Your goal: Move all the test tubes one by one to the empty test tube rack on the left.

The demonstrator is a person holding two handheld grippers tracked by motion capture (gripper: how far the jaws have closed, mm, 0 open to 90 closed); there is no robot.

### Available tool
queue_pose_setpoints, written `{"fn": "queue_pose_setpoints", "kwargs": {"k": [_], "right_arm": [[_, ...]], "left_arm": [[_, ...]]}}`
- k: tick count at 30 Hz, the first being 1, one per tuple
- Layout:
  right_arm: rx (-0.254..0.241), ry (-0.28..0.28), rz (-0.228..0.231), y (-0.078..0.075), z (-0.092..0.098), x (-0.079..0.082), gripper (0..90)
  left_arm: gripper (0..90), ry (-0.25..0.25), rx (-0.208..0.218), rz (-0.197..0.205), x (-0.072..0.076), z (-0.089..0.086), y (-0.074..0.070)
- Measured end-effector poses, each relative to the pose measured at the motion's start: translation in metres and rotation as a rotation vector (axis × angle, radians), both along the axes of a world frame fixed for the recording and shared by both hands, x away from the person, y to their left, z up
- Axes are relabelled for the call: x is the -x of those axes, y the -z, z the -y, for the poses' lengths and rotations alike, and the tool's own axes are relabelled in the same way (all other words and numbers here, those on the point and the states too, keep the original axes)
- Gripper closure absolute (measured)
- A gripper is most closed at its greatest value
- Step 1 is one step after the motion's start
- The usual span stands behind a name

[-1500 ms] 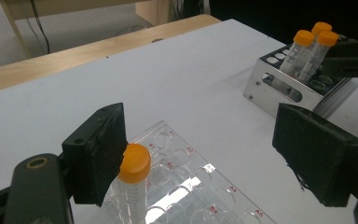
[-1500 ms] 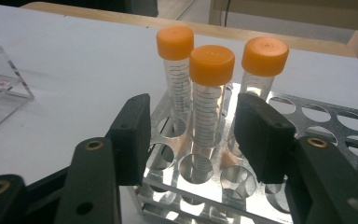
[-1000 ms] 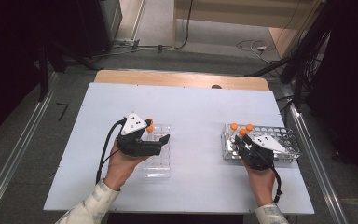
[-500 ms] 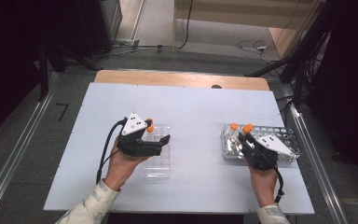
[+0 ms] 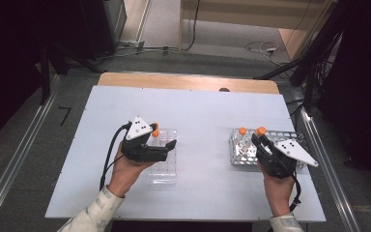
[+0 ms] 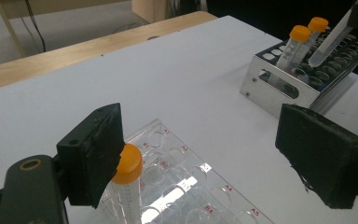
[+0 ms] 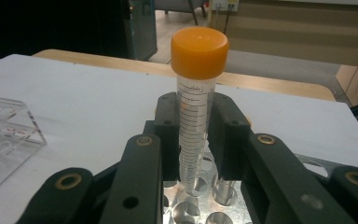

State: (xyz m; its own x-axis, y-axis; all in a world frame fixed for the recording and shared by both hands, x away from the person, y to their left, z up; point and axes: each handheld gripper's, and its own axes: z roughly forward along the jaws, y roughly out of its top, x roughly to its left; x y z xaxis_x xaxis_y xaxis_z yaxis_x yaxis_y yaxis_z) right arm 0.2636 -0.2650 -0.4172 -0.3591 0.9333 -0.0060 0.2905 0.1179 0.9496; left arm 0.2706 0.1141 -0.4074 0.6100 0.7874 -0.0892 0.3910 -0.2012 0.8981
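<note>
**Dim room around a pale table**

White tabletop at centre, with a wooden strip along its far edge. Beyond that, grey floor strewn with dark cables and a white plug strip. Metal rails flanking the table on either side. Far behind, light wooden furniture; black cabinet far left; deep shadow at the corners.

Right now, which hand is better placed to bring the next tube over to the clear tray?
Right. The right gripper is shut on an orange-capped tube above the metal rack. The left gripper is open beside a tube already standing in the clear tray.
</note>
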Motion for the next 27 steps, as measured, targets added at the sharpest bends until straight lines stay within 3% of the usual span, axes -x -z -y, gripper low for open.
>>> {"fn": "queue_pose_setpoints", "kwargs": {"k": [8, 17, 27], "right_arm": [[0.003, -0.105, -0.02, 0.0, -0.021, 0.012, 72.2], [0.055, -0.24, -0.084, 0.017, -0.059, 0.02, 72.2], [0.095, -0.346, -0.131, 0.033, -0.087, 0.025, 72.2]], "left_arm": [[15.6, 0.007, -0.002, 0.0, 0.001, 0.002, 0.0], [15.8, 0.02, -0.001, 0.006, 0.003, 0.004, 0.0], [15.9, 0.084, -0.012, -0.001, 0.009, 0.021, 0.003]]}}
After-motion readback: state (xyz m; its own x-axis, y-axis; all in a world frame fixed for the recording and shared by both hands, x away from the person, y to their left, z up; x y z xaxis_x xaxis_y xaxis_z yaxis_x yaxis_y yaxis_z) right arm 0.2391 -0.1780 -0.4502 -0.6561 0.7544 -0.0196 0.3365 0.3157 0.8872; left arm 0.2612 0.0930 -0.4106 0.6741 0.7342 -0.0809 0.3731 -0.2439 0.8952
